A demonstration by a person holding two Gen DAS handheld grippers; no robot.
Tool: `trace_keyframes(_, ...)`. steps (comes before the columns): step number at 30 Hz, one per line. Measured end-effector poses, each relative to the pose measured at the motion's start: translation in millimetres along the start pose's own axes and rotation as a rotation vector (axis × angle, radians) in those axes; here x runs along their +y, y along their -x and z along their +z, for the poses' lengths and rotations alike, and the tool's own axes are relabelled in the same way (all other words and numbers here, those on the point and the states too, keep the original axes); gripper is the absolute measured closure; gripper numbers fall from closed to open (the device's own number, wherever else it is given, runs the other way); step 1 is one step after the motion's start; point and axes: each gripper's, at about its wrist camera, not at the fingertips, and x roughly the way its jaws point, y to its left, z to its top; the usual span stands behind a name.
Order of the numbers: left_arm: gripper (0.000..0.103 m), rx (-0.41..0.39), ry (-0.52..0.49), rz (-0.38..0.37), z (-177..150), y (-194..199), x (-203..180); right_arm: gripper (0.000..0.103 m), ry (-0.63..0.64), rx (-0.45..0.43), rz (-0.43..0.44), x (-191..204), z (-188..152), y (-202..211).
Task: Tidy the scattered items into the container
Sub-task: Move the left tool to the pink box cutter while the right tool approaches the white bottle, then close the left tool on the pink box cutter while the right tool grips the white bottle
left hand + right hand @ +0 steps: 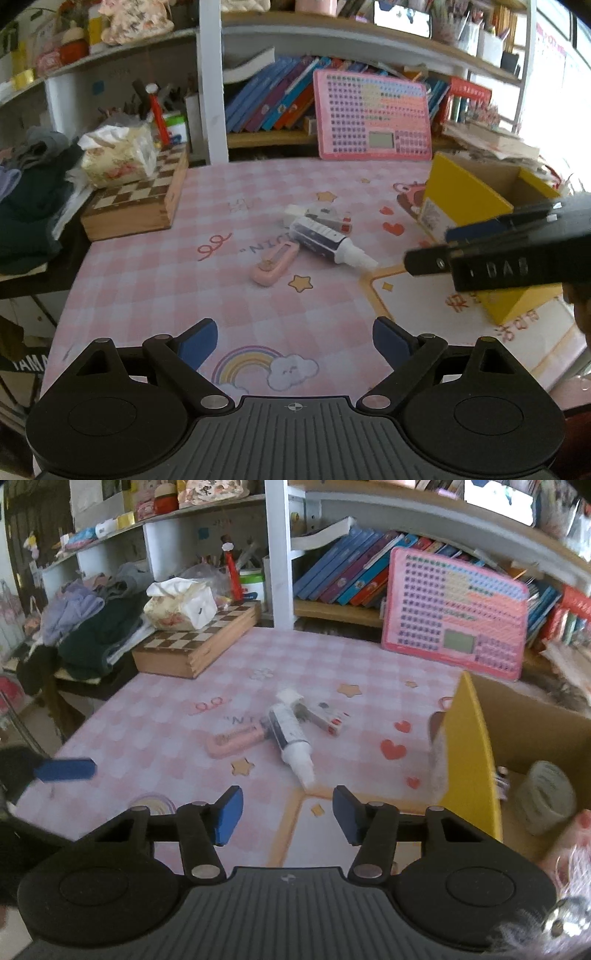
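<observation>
A white glue bottle lies mid-table on the pink checked mat. Beside it lie a pink utility knife, a white eraser and a small white-and-red box. The yellow cardboard box stands at the right; a tape roll lies inside it. My left gripper is open, short of the items, nothing between its fingers. My right gripper is open and empty, just short of the bottle's nozzle. It also shows from the side in the left wrist view.
A wooden chess box with a tissue pack stands at the back left. A pink keyboard toy leans against the bookshelf. Clothes are piled at the left. The mat's near part has free room.
</observation>
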Motion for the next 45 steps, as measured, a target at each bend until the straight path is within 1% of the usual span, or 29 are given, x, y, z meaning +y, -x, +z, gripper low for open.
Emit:
trace_keyframes(6, 0.011, 0.033, 0.003, -0.002, 17, -34, 5, 0.053, -0.006, 0.046, 0.05, -6, 27, -34)
trace_keyframes(7, 0.011, 0.032, -0.006, 0.002, 19, -39, 5, 0.053, -0.008, 0.049, 0.055, -7, 32, -40)
trace_keyframes(9, 0.011, 0.003, -0.01, 0.027, 23, -46, 7, 0.053, -0.012, 0.058, 0.061, -10, 40, -50)
trace_keyframes(10, 0.014, -0.013, -0.008, 0.04, 25, -50, 8, 0.053, -0.013, 0.062, 0.064, -11, 44, -55)
trace_keyframes(11, 0.019, -0.013, -0.008, 0.041, 28, -54, 9, 0.053, -0.015, 0.067, 0.068, -12, 48, -60)
trace_keyframes(15, 0.02, -0.013, -0.022, 0.041, 36, -73, 11, 0.053, -0.001, 0.088, 0.072, -14, 61, -81)
trace_keyframes(19, 0.021, 0.013, -0.016, 0.03, 42, -94, 14, 0.053, 0.042, 0.12, 0.07, -11, 70, -104)
trace_keyframes(21, 0.027, 0.029, -0.014, 0.019, 44, -104, 17, 0.053, 0.058, 0.141, 0.066, -9, 73, -116)
trace_keyframes(23, 0.038, 0.051, -0.012, 0.009, 45, -115, 20, 0.054, 0.064, 0.162, 0.063, -8, 74, -128)
trace_keyframes(25, 0.044, 0.073, -0.012, 0.002, 45, -125, 23, 0.058, 0.074, 0.186, 0.061, -7, 74, -139)
trace_keyframes(28, 0.05, 0.103, -0.02, -0.009, 46, -137, 27, 0.061, 0.086, 0.207, 0.051, -5, 76, -152)
trace_keyframes(33, 0.056, 0.091, -0.061, -0.021, 52, -146, 24, 0.067, 0.094, 0.227, 0.032, -7, 78, -168)
trace_keyframes(37, 0.067, 0.091, -0.08, -0.04, 54, -146, 23, 0.068, 0.076, 0.234, 0.032, -11, 77, -175)
trace_keyframes(39, 0.07, 0.093, -0.09, -0.047, 54, -145, 22, 0.069, 0.087, 0.229, 0.037, -11, 76, -174)
trace_keyframes(41, 0.08, 0.098, -0.098, -0.052, 53, -143, 21, 0.07, 0.082, 0.226, 0.042, -12, 76, -174)
trace_keyframes(42, 0.08, 0.103, -0.094, -0.048, 53, -142, 22, 0.07, 0.069, 0.225, 0.044, -13, 76, -173)
trace_keyframes(45, 0.08, 0.11, -0.029, -0.06, 51, -135, 29, 0.071, 0.039, 0.188, 0.062, -15, 77, -162)
